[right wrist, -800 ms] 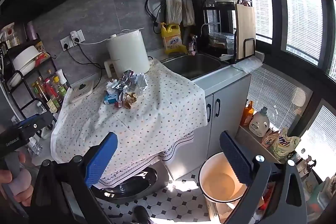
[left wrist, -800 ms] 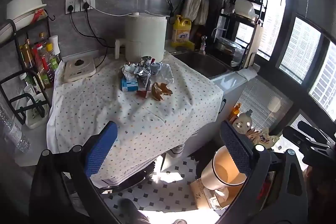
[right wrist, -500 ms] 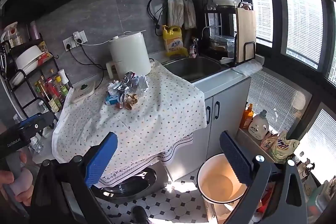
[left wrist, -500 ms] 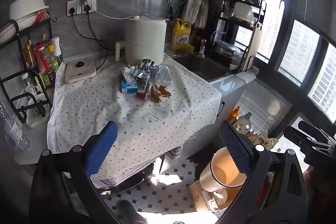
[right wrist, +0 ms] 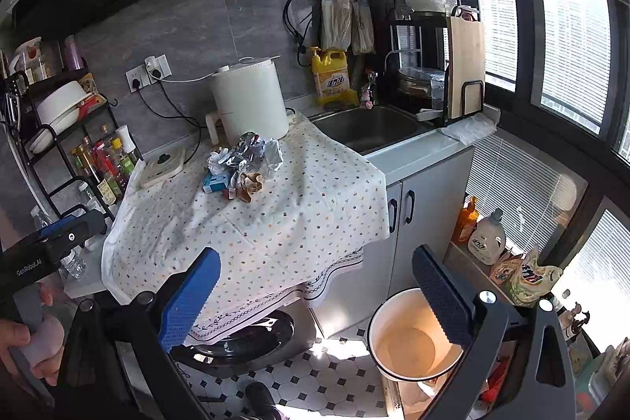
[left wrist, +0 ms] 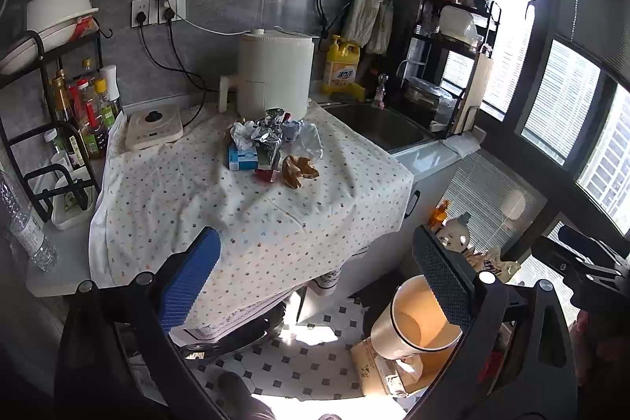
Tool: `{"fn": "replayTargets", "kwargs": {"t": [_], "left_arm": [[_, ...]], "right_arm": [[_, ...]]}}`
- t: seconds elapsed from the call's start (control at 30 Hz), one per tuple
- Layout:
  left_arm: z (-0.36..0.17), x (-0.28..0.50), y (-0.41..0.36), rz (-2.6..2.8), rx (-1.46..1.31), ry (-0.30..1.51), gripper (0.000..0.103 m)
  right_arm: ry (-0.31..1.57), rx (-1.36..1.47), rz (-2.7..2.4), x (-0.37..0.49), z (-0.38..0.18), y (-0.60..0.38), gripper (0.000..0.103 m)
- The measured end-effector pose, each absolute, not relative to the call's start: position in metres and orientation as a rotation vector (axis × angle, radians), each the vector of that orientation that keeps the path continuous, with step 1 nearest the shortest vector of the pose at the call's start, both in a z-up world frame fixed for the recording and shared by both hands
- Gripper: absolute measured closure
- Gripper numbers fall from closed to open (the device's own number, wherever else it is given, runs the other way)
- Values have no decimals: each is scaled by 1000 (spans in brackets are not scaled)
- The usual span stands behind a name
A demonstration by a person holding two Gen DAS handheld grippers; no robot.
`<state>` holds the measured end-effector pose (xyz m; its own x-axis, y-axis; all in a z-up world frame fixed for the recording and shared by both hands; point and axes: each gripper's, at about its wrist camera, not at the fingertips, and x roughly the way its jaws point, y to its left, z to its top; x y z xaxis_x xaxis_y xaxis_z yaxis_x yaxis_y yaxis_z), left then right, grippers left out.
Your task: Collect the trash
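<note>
A heap of trash [left wrist: 271,148] [right wrist: 244,164] lies on the dotted tablecloth [left wrist: 244,215] [right wrist: 275,215]: crumpled foil, clear plastic, a small blue box [left wrist: 242,158] [right wrist: 215,182], a red scrap and a brown crumpled paper [left wrist: 298,170] [right wrist: 251,184]. A white bucket [left wrist: 413,325] [right wrist: 413,337] stands on the floor at the lower right, with nothing seen inside it. My left gripper [left wrist: 315,278] hangs open, well short of the heap. My right gripper [right wrist: 315,286] is open too, back from the table, with the bucket behind its right finger. Both hold nothing.
A white air fryer [left wrist: 271,81] stands behind the heap, a small white appliance [left wrist: 154,130] to its left. A bottle rack [left wrist: 75,113] is at the left, a sink [right wrist: 370,126] and dish rack [right wrist: 437,38] at the right. Bottles [right wrist: 486,235] line the window sill. A washing machine door [right wrist: 244,341] sits under the cloth.
Both views have drifted slightly; the table and heap sit a little farther off in the frames. Nothing on the table has moved and both grippers stay wide.
</note>
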<state>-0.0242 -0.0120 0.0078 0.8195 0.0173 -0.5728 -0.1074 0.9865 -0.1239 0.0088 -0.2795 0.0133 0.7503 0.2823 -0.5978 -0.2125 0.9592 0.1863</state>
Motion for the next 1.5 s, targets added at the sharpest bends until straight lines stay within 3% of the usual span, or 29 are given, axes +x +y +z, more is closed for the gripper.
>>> {"fn": "replayTargets", "kwargs": {"t": [1.5], "left_arm": [[8, -22, -18, 47, -157, 594, 6]], "right_arm": [[630, 113, 266, -1, 22, -290, 8]]}}
